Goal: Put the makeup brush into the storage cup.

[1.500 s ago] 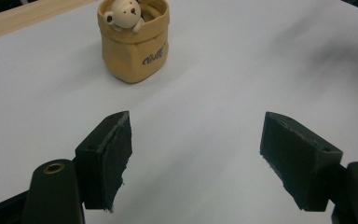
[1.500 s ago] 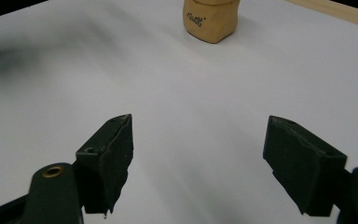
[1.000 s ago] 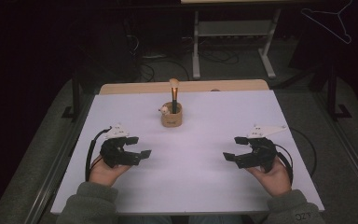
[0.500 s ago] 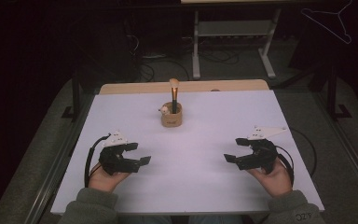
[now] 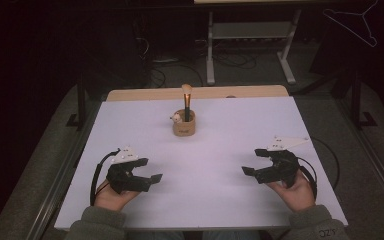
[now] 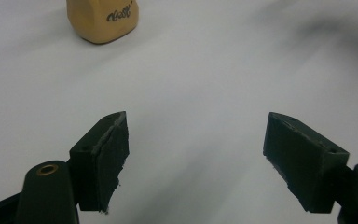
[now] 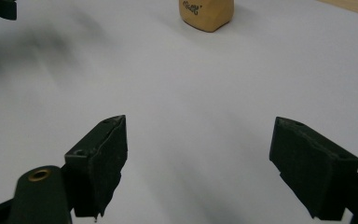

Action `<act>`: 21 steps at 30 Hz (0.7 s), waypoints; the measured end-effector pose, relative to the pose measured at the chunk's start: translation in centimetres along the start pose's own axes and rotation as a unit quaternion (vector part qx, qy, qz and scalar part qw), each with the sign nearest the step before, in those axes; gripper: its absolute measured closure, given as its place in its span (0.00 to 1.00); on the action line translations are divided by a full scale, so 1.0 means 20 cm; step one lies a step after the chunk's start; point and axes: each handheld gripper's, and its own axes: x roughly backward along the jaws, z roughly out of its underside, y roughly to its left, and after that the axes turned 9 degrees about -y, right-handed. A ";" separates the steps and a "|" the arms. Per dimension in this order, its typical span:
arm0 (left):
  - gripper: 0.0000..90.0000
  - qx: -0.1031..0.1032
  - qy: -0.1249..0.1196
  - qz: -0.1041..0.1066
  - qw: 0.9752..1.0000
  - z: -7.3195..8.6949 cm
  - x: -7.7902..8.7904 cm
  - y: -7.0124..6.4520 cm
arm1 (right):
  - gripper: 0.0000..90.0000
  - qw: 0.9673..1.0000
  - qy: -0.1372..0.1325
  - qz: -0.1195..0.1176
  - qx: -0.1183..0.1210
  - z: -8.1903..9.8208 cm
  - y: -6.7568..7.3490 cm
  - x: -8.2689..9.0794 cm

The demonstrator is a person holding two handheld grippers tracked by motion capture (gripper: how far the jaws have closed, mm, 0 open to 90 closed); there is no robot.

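White tabletop (image 5: 220, 165) carried, near its far middle, a tan holder (image 5: 184, 125) with a brush (image 5: 186, 100) upright in it, well apart from left tool (image 5: 147, 172) and right tool (image 5: 254, 162), both with jaws apart, just widening, nothing between.

Two black padded jaws of the right gripper (image 7: 198, 156) stand wide apart, having just been opening, nothing between them, over a white table (image 7: 177, 93). A tan rounded wooden holder (image 7: 206, 13) sits beyond.
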 end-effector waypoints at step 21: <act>0.24 -0.001 0.001 -0.001 1.000 0.04 0.00 0.01 | 0.18 1.000 0.012 0.000 -0.002 0.06 -0.01 0.01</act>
